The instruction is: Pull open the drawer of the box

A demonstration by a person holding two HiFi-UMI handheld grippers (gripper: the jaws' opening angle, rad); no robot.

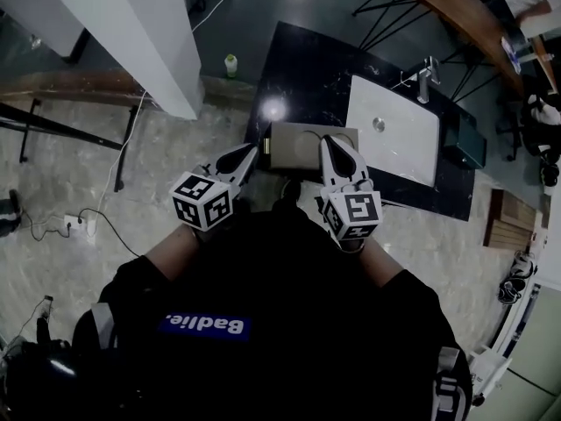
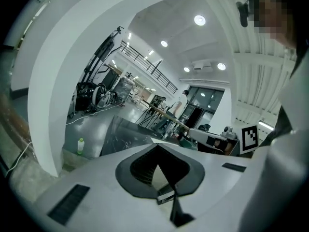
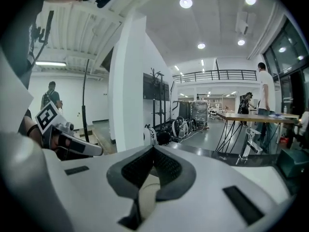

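**Q:** Tongs clenched, both of them?

**A:** Yes. My left tongs [image 1: 252,151] and right tongs [image 1: 327,139] are each pressed together on nothing and drawn in close to me. I judge the reach is not yet begun.

**Q:** And the box?

**A:** The box [image 1: 298,146] sits just past their tips on the dark counter [image 1: 298,68], beside the white sink [image 1: 392,139]. No drawer juts out, and I can't see a handle from above, so I hover either side.

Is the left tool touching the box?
Apart. The head view shows a dark gap between the left tool's tip and the box's left edge.
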